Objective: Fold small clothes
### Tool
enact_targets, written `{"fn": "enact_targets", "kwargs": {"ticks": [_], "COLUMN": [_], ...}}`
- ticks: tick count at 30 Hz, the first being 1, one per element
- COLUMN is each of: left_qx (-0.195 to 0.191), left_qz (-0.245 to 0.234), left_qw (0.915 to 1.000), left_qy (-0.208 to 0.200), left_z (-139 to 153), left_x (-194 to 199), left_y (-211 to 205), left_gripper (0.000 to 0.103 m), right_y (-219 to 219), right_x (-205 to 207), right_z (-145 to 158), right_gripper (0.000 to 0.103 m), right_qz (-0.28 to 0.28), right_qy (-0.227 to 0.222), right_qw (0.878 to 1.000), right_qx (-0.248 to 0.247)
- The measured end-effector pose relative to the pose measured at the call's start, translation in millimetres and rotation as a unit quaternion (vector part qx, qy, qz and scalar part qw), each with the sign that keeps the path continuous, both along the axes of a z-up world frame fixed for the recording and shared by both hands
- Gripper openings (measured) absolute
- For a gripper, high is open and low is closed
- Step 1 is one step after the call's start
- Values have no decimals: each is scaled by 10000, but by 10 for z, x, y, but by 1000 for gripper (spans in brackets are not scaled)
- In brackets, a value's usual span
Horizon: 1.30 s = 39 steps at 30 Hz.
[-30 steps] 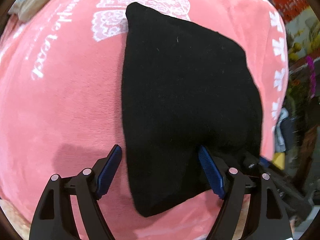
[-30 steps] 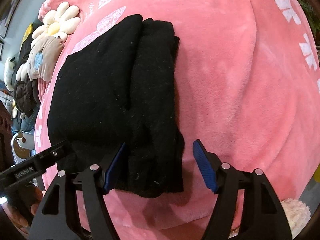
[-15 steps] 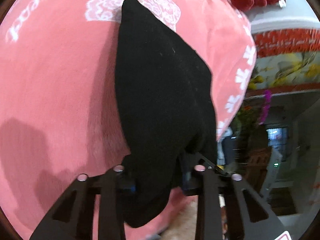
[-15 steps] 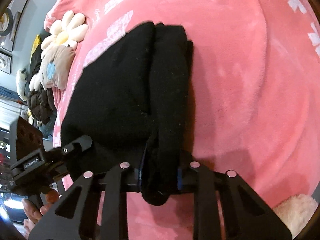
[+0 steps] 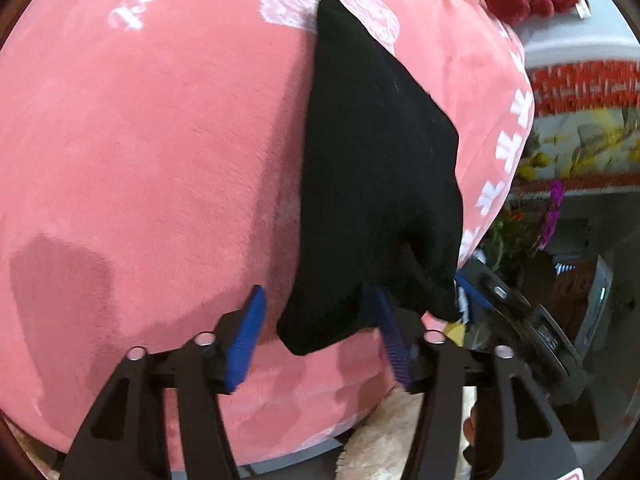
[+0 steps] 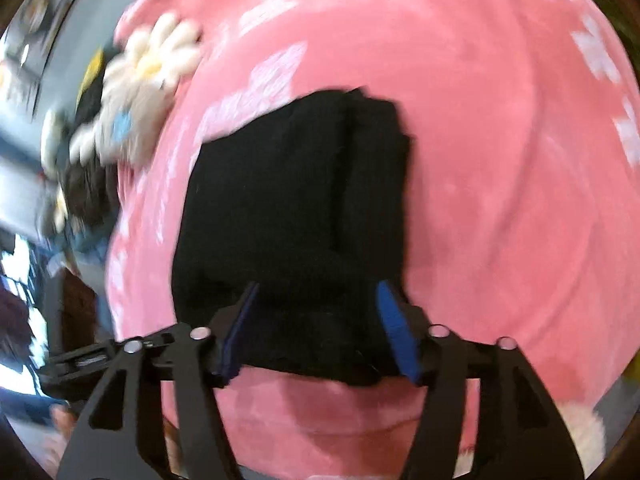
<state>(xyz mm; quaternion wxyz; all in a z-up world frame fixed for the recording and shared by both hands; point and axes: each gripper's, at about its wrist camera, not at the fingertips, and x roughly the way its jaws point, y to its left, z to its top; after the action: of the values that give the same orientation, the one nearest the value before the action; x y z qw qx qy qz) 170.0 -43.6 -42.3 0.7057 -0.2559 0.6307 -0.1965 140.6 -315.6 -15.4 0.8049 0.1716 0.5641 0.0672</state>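
Where it lies folded, fuzzy black garment [image 5: 380, 168] on plush pink blanket [image 5: 160, 160]

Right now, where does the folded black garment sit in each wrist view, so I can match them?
Left wrist: black garment runs from top centre down to the lower middle, its near corner between the opening blue pads.
Right wrist: black garment fills the centre, its near edge between the opening pads.
Shared landmark: pink blanket under it.

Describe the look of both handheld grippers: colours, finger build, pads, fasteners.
Both match: the left gripper and the right gripper have matte black fingers with triangular cut-outs, silver round fasteners on the linkage, and ribbed blue pads on the inner faces. No cables or sleeves visible.
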Motion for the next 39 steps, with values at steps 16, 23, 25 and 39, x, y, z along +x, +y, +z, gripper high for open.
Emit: {"fn": "enact_targets", "kwargs": {"ticks": [16,23,25,39], "left_qx": [209,213,229,296], "left_qz": [-1283,-1248,-1245,-1391], "left_qw": [9914,9916,9916,9896], "left_qy": [167,279,283,-201], "left_z": [-310,-317,-318,-25], "left_x": [102,118,114,-82], "left_y": [-103,-82,-82,-148], "left_gripper": [12,13,15,35], "right_y": [-474,-29,-67,-266], "right_x": [208,864,905,-40], "right_z": [151,-134,91,-109], "right_gripper": [47,10,4,33], "right_qz": [-9,561,490,131], "right_qy": [-107,-17,-418,159], "right_qw": [9963,9980,9978,9995], "right_qx": [857,281,140,234]}}
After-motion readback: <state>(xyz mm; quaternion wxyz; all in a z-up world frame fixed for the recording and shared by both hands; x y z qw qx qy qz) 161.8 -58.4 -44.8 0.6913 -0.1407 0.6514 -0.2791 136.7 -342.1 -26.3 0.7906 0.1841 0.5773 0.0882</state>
